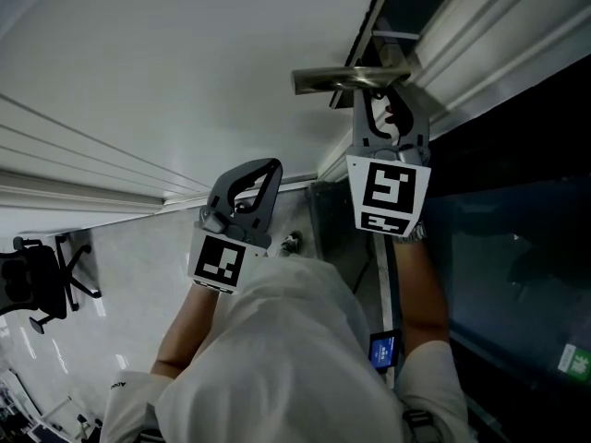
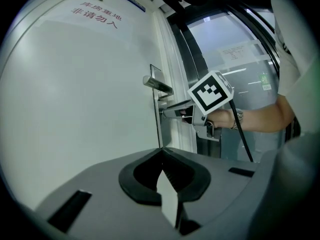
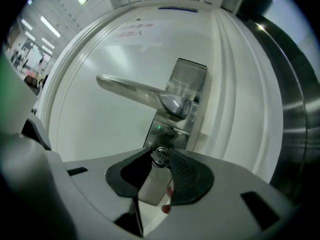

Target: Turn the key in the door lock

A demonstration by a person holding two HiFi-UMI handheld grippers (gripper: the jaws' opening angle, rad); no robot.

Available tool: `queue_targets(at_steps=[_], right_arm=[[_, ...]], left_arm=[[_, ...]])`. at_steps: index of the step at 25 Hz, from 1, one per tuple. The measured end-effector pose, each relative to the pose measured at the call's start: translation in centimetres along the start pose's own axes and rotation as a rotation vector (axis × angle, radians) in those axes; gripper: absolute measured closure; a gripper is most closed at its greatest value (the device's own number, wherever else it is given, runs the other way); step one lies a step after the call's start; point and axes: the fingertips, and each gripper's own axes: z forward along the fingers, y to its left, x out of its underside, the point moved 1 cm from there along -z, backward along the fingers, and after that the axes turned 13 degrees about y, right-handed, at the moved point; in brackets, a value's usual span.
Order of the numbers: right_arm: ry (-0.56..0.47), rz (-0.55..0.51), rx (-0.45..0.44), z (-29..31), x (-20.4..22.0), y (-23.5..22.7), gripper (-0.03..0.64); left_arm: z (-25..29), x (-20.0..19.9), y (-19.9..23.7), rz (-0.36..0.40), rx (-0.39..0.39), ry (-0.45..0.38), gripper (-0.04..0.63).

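Observation:
A metal lever handle (image 3: 135,90) sticks out of a steel lock plate (image 3: 180,109) on the white door (image 1: 166,72). Below the lever, a small key (image 3: 160,155) sits in the keyhole. My right gripper (image 3: 161,159) is shut on the key's head, its ribbed black pad (image 3: 187,176) against the right side. In the head view the right gripper (image 1: 388,100) reaches just under the handle (image 1: 351,79). My left gripper (image 1: 268,169) hangs back from the door, shut with nothing in it, its tips meeting (image 2: 161,153). It looks at the right gripper (image 2: 172,113) from the side.
A grey metal door frame (image 1: 462,35) and dark glass panel (image 1: 517,247) run along the door's right edge. An office chair (image 1: 37,280) stands on the pale floor at the left. Red lettering (image 2: 95,15) is printed high on the door.

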Motion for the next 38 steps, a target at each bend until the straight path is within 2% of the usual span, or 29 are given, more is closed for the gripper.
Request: queue_targets(at_steps=[2, 7, 9, 10, 11, 15, 17, 22, 26, 28, 30, 32, 34, 38], right_arm=[[0.001, 0.097, -0.053, 0.1, 0.2, -0.4, 0.505], [-0.004, 0.226, -0.121, 0.2, 0.3, -0.7, 0.505], [0.002, 0.393, -0.208, 0.4, 0.6, -0.8, 0.519], [0.008, 0.483, -0.252, 0.5, 0.8, -0.9, 0.590], [0.011, 0.545, -0.277, 0.5, 0.9, -1.1, 0.598], [0.003, 0.637, -0.306, 0.5, 0.9, -1.2, 0.598], [0.008, 0.770, -0.368, 0.5, 1.1, -1.3, 0.598], [0.049, 1.190, -0.530, 0.7, 2.1, -1.6, 0.598], [0.030, 1.429, -0.716, 1.2, 2.3, -1.5, 0.597], [0.038, 1.495, -0.752, 1.4, 2.6, -1.5, 0.561], [0.048, 1.453, -0.738, 1.6, 2.8, -1.6, 0.521], [0.031, 1.295, -0.700, 1.4, 2.3, -1.9, 0.492], [0.009, 1.071, -0.633, 0.8, 1.4, -2.0, 0.468], [-0.002, 0.571, -0.391, -0.4, 0.1, -1.8, 0.444]], left_arm=[[0.1, 0.0, 0.0, -0.004, 0.000, 0.000, 0.591], [0.1, 0.1, 0.0, -0.006, -0.001, 0.003, 0.591], [0.1, 0.1, -0.1, -0.004, -0.002, 0.003, 0.591], [0.1, 0.1, -0.1, -0.003, -0.002, 0.003, 0.591], [0.0, 0.1, -0.1, -0.003, -0.002, 0.003, 0.591], [-0.2, 0.1, 0.2, -0.005, -0.007, 0.004, 0.589], [-0.3, 0.0, 0.3, -0.004, -0.008, 0.003, 0.591], [-0.4, 0.1, 0.3, 0.002, -0.008, -0.002, 0.591], [-0.4, 0.1, 0.3, 0.007, -0.003, -0.003, 0.591], [-0.3, 0.0, 0.2, 0.011, 0.000, -0.005, 0.591], [-0.4, 0.0, 0.0, 0.019, 0.005, -0.003, 0.591], [-0.4, 0.1, 0.0, 0.020, 0.006, -0.002, 0.591], [-0.4, 0.1, 0.0, 0.013, 0.005, -0.002, 0.591], [-0.4, 0.4, 0.2, 0.002, 0.001, 0.003, 0.589]])
